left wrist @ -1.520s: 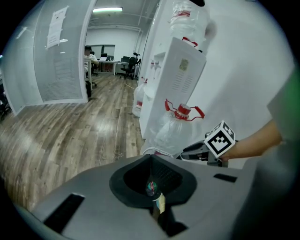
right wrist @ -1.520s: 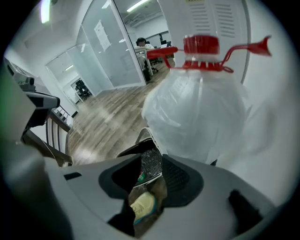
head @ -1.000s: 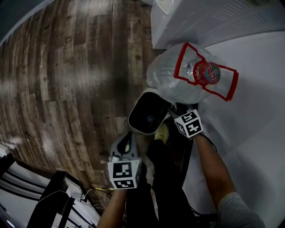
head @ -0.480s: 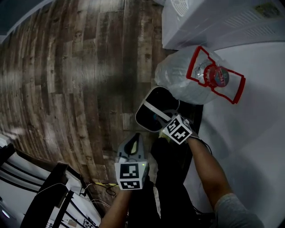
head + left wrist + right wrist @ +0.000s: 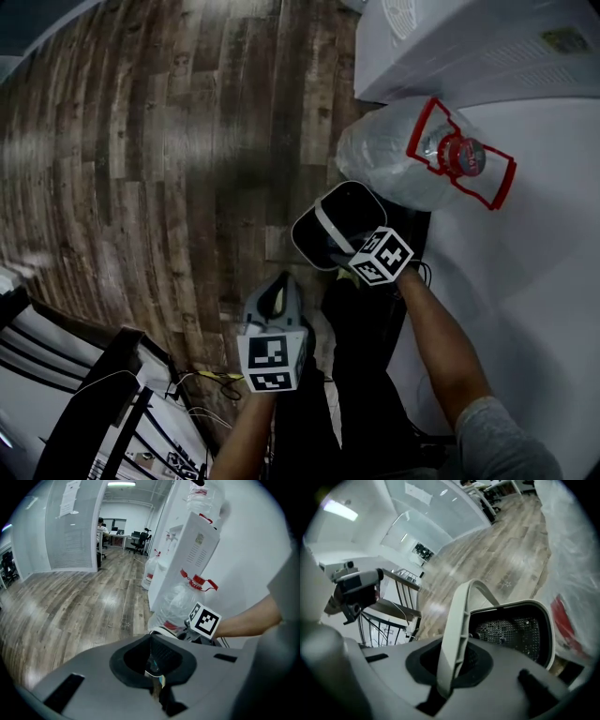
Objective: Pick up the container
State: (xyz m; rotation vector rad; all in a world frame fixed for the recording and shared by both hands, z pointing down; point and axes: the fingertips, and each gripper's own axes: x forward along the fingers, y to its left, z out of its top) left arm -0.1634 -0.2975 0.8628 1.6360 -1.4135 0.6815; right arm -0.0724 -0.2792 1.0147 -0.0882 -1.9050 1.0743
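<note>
The right gripper (image 5: 449,679) has just closed its fingers tight on the pale handle (image 5: 457,620) of the container (image 5: 543,616). The black, mesh-lined container is just past the fingertips. The left gripper (image 5: 157,688) has its fingers pressed together on nothing, and the container is ahead of them.

Container (image 5: 356,206) just left of water jug (image 5: 389,169); cabinet (image 5: 469,47) behind jug; floor (image 5: 141,169) to their left
</note>
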